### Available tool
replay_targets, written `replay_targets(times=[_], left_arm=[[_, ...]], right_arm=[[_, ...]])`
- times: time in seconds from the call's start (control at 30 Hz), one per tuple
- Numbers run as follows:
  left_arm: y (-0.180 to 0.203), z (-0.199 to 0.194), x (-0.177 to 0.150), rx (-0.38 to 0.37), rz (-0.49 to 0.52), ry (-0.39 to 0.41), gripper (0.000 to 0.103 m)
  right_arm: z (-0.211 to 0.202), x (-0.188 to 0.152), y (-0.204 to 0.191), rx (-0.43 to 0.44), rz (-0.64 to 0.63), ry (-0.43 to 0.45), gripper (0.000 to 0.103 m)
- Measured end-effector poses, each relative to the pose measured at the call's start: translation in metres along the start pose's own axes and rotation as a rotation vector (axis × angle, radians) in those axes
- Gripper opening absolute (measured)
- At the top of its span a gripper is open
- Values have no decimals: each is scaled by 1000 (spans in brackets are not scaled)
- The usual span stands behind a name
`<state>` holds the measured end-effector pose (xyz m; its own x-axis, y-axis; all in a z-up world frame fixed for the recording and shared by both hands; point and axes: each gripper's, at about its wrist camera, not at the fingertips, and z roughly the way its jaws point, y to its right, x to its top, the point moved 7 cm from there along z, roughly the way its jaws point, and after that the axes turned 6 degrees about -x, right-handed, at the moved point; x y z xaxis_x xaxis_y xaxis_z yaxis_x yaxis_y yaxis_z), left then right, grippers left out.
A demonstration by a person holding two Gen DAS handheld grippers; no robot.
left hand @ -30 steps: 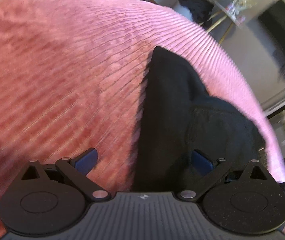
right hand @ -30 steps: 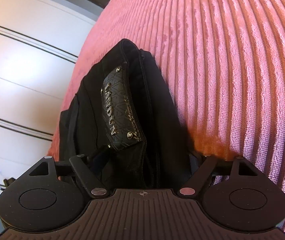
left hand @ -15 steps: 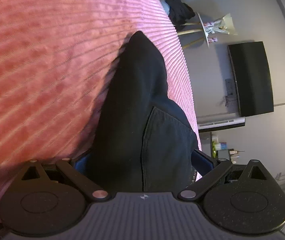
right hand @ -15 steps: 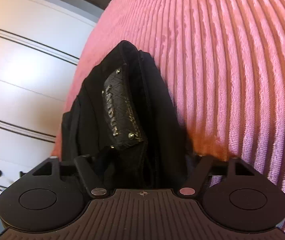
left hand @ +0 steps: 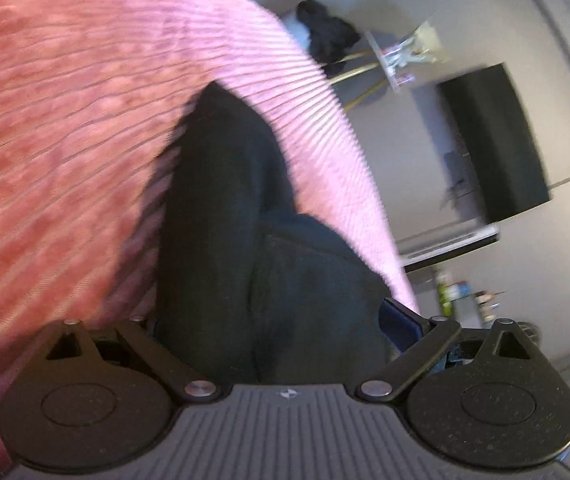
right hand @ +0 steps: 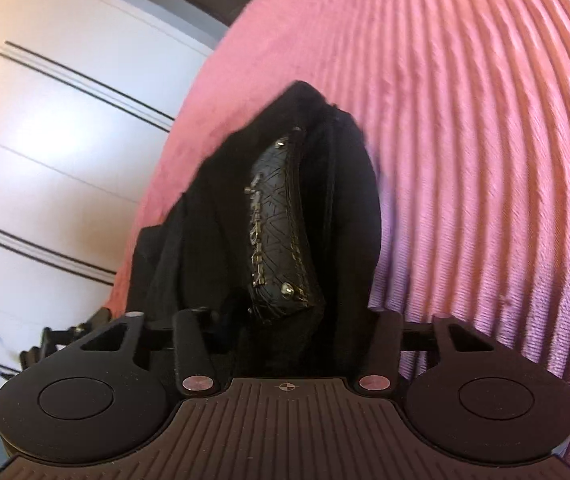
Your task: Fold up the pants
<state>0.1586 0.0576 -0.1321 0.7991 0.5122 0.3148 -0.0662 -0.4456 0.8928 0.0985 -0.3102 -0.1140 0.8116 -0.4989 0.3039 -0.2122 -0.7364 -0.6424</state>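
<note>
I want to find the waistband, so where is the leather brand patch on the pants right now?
In the right wrist view, the leather patch sits mid-frame on the black pants, just ahead of the closing right gripper, with the pink blanket on the right.

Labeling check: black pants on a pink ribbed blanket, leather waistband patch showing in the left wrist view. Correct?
Not quite. The leather patch shows in the right wrist view, not the left. The rest holds: the black pants lie on the pink ribbed blanket.
</note>
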Motion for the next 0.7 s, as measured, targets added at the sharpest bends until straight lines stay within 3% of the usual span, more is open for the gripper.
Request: replay_targets(times=[0.1,0.37,0.7], left_arm=[[14,0,1,5,39,5,96],[40,-11,23,-20,73,60,94],[38,-9,84,46,87,119,93]], right_arm=[[-6,5,-16,-28,-67,15,41],[-13,33,-61,-25,-171,63,38],[40,76,-108,-12,-186,52,38]])
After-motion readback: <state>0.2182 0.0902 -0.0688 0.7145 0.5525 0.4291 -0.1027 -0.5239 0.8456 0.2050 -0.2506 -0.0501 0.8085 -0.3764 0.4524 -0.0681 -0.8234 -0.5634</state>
